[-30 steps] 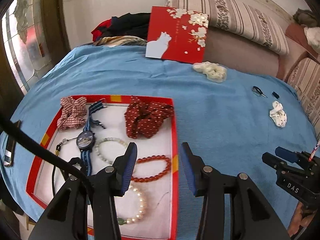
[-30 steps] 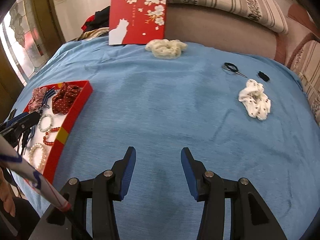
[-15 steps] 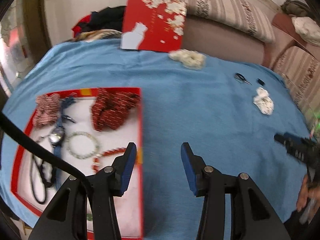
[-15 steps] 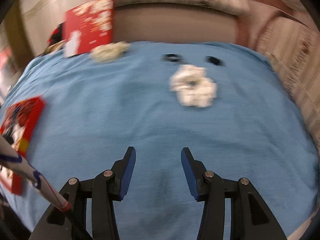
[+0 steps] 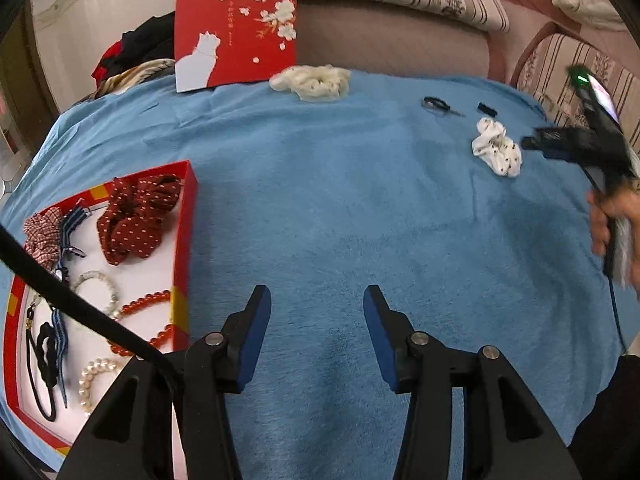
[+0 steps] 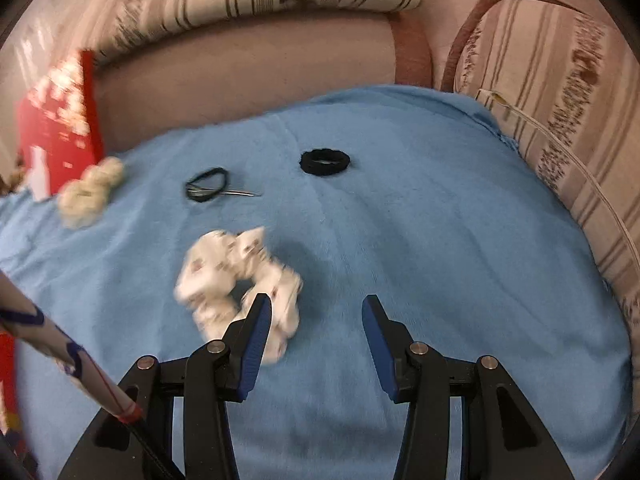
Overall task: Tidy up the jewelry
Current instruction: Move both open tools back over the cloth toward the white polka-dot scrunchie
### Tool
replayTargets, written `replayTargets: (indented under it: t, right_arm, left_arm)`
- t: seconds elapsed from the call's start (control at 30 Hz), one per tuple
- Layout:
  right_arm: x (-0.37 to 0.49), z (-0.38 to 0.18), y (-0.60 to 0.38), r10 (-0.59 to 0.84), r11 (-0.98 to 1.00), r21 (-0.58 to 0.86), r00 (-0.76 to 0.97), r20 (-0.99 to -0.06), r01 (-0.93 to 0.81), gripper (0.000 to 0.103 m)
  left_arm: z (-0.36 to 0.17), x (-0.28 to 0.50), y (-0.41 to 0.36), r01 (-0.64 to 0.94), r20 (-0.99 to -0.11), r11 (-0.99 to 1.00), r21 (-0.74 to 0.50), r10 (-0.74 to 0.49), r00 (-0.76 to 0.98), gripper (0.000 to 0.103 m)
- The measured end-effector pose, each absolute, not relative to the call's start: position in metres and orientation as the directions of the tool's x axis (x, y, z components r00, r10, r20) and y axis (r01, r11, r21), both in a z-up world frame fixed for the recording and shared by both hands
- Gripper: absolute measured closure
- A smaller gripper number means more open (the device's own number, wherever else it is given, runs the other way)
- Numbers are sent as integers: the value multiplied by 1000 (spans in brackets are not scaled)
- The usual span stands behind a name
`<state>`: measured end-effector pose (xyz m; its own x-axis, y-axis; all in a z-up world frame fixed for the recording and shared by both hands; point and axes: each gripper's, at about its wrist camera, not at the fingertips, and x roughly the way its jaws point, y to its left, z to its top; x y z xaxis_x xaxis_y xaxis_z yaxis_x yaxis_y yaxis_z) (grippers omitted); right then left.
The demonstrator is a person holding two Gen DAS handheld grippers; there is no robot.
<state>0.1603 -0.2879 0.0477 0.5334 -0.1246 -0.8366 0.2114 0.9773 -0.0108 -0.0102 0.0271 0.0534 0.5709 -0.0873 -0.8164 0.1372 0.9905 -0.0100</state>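
A red tray (image 5: 187, 216) at the left holds a red dotted scrunchie (image 5: 136, 216), a plaid scrunchie (image 5: 40, 232), a red bead bracelet (image 5: 148, 304), a pearl bracelet (image 5: 98, 376) and a striped-strap watch. My left gripper (image 5: 316, 320) hangs open over bare blue cloth just right of the tray, holding nothing. A white dotted scrunchie (image 6: 236, 280) lies on the cloth. My right gripper (image 6: 316, 328) is open beside it, its left finger over the scrunchie's right edge and nothing between the jaws. The left wrist view shows that gripper (image 5: 560, 146) next to the scrunchie (image 5: 496, 152).
A cream scrunchie (image 5: 310, 80), a thin black hair tie with a pin (image 6: 206, 190) and a thick black hair tie (image 6: 325, 162) lie farther back. The red box lid (image 5: 236, 32) leans on the sofa back. Striped cushions border the blue cloth (image 5: 340, 200) at back and right.
Both grippers have swung to the right. The left one went from above the tray to over the bare cloth. The right one came up to the white dotted scrunchie.
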Motion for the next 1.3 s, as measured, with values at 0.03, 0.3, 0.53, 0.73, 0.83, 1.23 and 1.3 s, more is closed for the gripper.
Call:
replayTargets:
  t: [0.03, 0.3, 0.53, 0.73, 0.83, 1.23, 1.3]
  right_arm:
    - [169, 40, -288, -118, 977, -7, 518, -847, 211, 52]
    - [173, 19, -230, 291, 954, 294, 413, -863, -57, 54]
    - [97, 35, -199, 364, 926, 289, 372, -854, -243, 52]
    - [75, 46, -232, 184, 978, 119, 434, -882, -172, 52]
    - [74, 54, -248, 175, 983, 130, 454, -874, -128, 49]
    - [104, 48, -270, 105, 979, 178, 512, -852, 97, 43]
    - [113, 46, -286, 97, 971, 193, 510, -855, 138, 43]
  left_arm:
    - [52, -9, 26, 139, -820, 990, -12, -90, 566, 56]
    - [46, 3, 23, 138, -834, 990, -28, -99, 543, 56]
    - [48, -3, 29, 127, -831, 991, -34, -98, 547, 56]
    - [47, -6, 34, 112, -840, 991, -73, -121, 529, 55]
    - [46, -9, 35, 109, -842, 992, -70, -117, 527, 55]
    - [45, -7, 39, 99, -848, 989, -110, -145, 509, 54]
    - [46, -6, 37, 108, -847, 988, -109, -149, 511, 54]
